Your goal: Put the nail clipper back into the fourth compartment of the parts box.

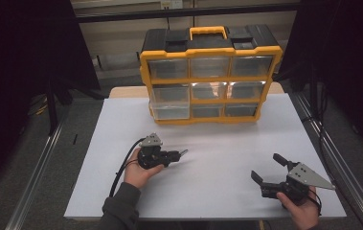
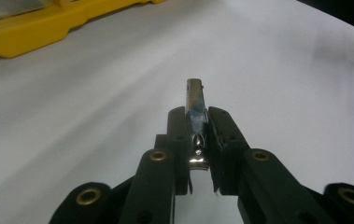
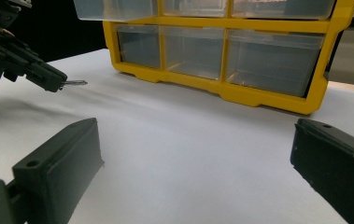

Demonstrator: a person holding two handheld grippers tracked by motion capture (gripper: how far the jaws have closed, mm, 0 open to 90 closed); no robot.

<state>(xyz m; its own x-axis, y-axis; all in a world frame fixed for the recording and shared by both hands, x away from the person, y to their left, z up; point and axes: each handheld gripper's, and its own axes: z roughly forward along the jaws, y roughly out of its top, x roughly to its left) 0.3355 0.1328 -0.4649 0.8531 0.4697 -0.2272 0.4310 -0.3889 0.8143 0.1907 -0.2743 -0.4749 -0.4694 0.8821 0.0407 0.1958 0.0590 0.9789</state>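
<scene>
Small metal piece [image 2: 195,109] – slim, silvery, perhaps a clip or nail clipper, its kind uncertain – clamped between the closed jaws of the left gripper [image 2: 196,122], above the white table sheet [image 1: 217,143]. Its long axis runs along the jaws, the free end projecting past the tips toward the table's middle. Right gripper [image 1: 266,168], jaws spread wide and holding nothing, lies well apart at the near right. Beyond both stands the yellow drawer organizer [image 1: 210,76], its lower-left clear drawer [image 1: 170,111] pulled out – seemingly the nearest destination for the left hand [image 1: 138,173]
</scene>
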